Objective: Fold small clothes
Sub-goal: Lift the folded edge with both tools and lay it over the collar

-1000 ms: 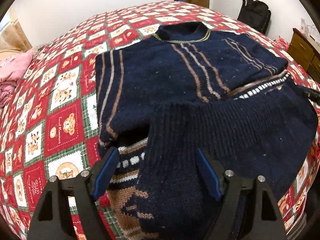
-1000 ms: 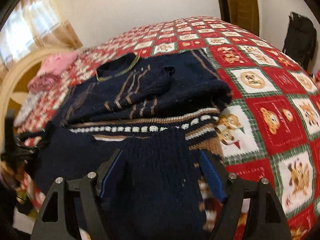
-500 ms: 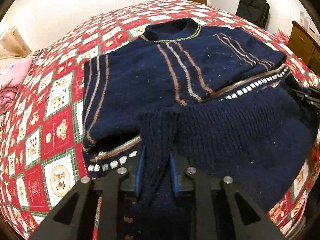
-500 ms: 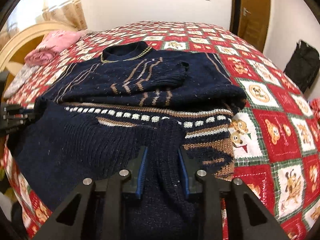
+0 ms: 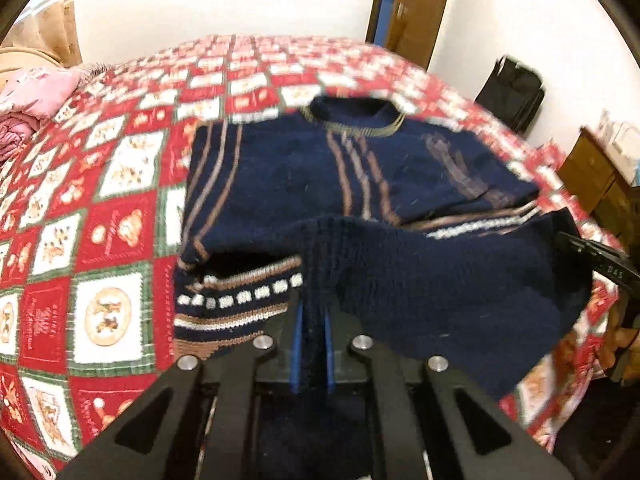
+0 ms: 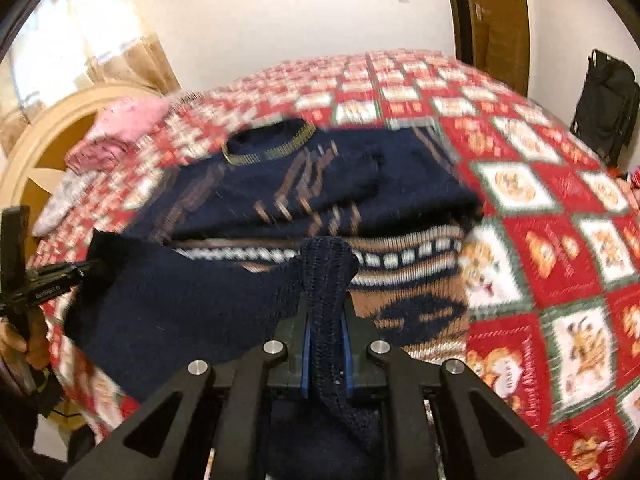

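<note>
Both grippers, left (image 5: 311,320) and right (image 6: 325,320), have just closed, each pinching the ribbed hem of the navy sweater (image 5: 320,168), which lies on the bear-patterned quilt (image 5: 100,240), hem edge raised off it.

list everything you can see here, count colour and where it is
sweater: one, navy with tan and white stripes, flat on the bed, its near hem lifted
bedspread: one, red, white and green bear squares, covering the bed
pink cloth: one pile, pink, at the far left of the bed
headboard: one, cream and tan, behind the pink cloth
bag: one, black, against the right wall
door: one, brown wood, beyond the bed
drawers: one unit, brown wood, right of the bed
curtain: one, beige, upper left
left gripper: black with blue pads, jaws shut on the sweater hem
right gripper: black with blue pads, jaws shut on the sweater hem
hand: one visible, holding the left gripper's handle
</note>
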{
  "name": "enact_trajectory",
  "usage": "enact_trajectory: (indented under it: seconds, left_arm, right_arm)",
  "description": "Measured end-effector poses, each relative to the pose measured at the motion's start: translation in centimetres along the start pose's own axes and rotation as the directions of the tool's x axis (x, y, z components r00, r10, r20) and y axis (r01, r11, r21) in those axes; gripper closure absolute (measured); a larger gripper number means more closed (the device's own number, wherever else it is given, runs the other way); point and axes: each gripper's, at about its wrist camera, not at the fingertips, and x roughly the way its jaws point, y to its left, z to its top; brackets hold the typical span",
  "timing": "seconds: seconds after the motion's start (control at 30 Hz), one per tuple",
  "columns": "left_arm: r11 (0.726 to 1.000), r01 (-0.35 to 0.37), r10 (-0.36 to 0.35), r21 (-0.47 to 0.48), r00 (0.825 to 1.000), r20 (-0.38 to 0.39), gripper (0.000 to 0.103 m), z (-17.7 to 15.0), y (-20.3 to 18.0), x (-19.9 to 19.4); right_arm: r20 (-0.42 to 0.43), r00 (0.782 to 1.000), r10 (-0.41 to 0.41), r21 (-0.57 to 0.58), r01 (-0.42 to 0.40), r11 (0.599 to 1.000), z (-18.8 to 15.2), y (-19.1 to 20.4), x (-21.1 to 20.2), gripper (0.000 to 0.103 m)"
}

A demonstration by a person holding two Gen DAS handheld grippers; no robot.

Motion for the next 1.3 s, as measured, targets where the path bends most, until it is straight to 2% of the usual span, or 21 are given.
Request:
enact_trajectory:
  seconds: [0.13,0.23,0.43,0.57,0.63,0.73,0.83,1.0,1.13,1.3]
  left_arm:
    - [1.0,0.019,-0.017,-0.02,0.996,0.09,0.094,1.4,0.2,-3.3]
    - [0.999,0.025,-0.021,-0.032,0.991,0.129,0.094,2.8,0.3,-4.2]
    - [0.999,0.01,-0.003,-0.046,0.988,0.153,0.094,4.7,0.9,-3.6]
    - [0.997,-0.002,0.016,-0.077,0.983,0.18,0.094,7.4,1.9,-3.7]
    - [0.995,0.006,0.014,-0.104,0.982,0.189,0.094,8.9,2.6,-3.5]
    - [0.99,-0.023,0.05,-0.139,0.979,0.199,0.094,11.3,3.6,-2.4]
    - [0.984,-0.049,0.083,-0.17,0.977,0.197,0.094,13.8,4.7,-0.3]
    - [0.971,-0.103,0.134,-0.214,0.981,0.14,0.094,16.2,6.3,5.3]
    - [0.96,-0.164,0.181,-0.226,0.982,0.057,0.094,16.7,7.1,10.5]
    - [0.951,-0.213,0.209,-0.224,0.977,-0.042,0.092,15.9,7.6,14.7]
  right_arm:
    - [0.08,0.997,0.013,-0.027,-0.011,1.0,2.1,1.0,-3.2,0.092]
    - [0.124,0.992,0.007,-0.054,0.0,0.999,3.6,1.7,-4.3,0.092]
    - [0.148,0.989,-0.012,-0.056,0.021,0.998,5.9,1.7,-3.7,0.092]
    - [0.185,0.983,-0.014,-0.073,0.028,0.997,8.9,1.6,-3.7,0.092]
    - [0.215,0.976,-0.018,-0.106,0.042,0.994,11.2,2.1,-3.8,0.092]
    - [0.237,0.971,-0.034,-0.133,0.067,0.989,14.7,2.4,-2.5,0.092]
    - [0.25,0.966,-0.069,-0.143,0.108,0.984,17.9,2.2,0.6,0.092]
    - [0.211,0.968,-0.135,-0.107,0.16,0.981,19.8,0.6,8.4,0.092]
    - [0.167,0.959,-0.228,-0.118,0.249,0.961,19.0,-0.4,14.7,0.092]
    - [0.099,0.949,-0.298,-0.159,0.311,0.937,17.4,-1.1,19.4,0.092]
